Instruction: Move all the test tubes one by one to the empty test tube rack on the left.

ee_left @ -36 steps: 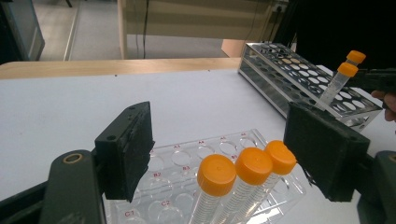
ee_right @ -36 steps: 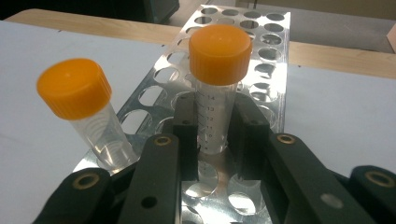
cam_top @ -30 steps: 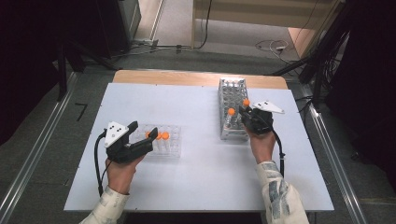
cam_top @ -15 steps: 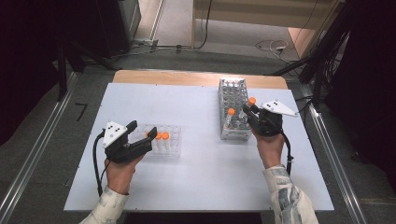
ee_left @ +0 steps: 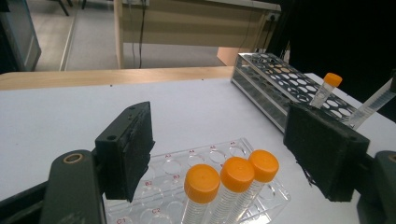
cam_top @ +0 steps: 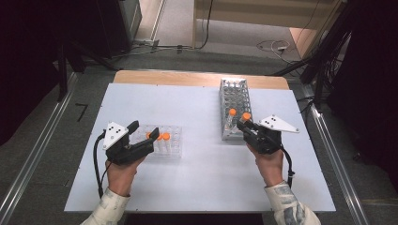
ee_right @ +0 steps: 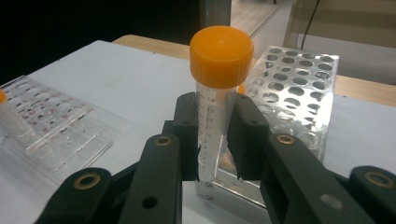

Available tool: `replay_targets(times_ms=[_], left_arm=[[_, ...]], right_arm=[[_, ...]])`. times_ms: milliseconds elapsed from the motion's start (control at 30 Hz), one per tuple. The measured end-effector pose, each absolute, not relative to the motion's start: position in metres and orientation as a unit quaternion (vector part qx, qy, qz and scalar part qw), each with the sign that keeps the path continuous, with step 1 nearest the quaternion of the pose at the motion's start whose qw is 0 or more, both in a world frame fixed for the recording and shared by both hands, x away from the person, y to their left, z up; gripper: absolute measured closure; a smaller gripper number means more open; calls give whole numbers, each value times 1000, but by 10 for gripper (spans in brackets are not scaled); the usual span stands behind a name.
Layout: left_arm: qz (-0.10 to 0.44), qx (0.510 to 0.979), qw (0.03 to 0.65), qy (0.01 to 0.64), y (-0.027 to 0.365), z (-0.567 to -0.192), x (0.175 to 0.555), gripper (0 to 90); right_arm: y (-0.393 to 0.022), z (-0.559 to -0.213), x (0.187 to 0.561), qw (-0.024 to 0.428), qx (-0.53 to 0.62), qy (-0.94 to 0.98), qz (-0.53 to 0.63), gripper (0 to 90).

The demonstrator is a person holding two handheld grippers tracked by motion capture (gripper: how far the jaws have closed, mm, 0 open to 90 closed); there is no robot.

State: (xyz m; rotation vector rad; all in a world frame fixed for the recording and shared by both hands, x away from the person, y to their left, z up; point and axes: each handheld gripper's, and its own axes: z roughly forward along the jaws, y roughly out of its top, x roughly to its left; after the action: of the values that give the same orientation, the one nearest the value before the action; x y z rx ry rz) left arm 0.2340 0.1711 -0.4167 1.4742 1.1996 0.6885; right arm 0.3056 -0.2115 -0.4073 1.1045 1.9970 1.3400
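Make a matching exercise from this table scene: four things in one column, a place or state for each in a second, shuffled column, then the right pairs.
Things
1. right gripper
2. left gripper
3. metal rack
4. clear rack

Places or states
A. holds three orange-capped tubes, near the left gripper
B. jaws shut on an orange-capped tube
C. jaws open, nothing between the pads
D. stands toward the far right of the table, one capped tube still in it

Pairs: 1-B, 2-C, 3-D, 4-A
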Motion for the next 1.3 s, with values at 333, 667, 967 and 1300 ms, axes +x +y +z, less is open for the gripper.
replay_targets(times_ms=[333, 667, 967, 1300], left_arm=[[291, 616, 538, 497, 170, -413, 231, 237], [285, 629, 542, 478, 157, -409, 225, 237], [271, 654, 545, 450, 136, -410, 219, 237], [243, 684, 551, 412, 112, -416, 212, 246]], right_arm=[[-195, -421, 288, 227, 377, 754, 487, 724], [-168, -430, 274, 201, 340, 780, 485, 725], [-147, -437, 264, 188, 308, 800, 479, 724], [-127, -447, 258, 170, 286, 817, 472, 724]])
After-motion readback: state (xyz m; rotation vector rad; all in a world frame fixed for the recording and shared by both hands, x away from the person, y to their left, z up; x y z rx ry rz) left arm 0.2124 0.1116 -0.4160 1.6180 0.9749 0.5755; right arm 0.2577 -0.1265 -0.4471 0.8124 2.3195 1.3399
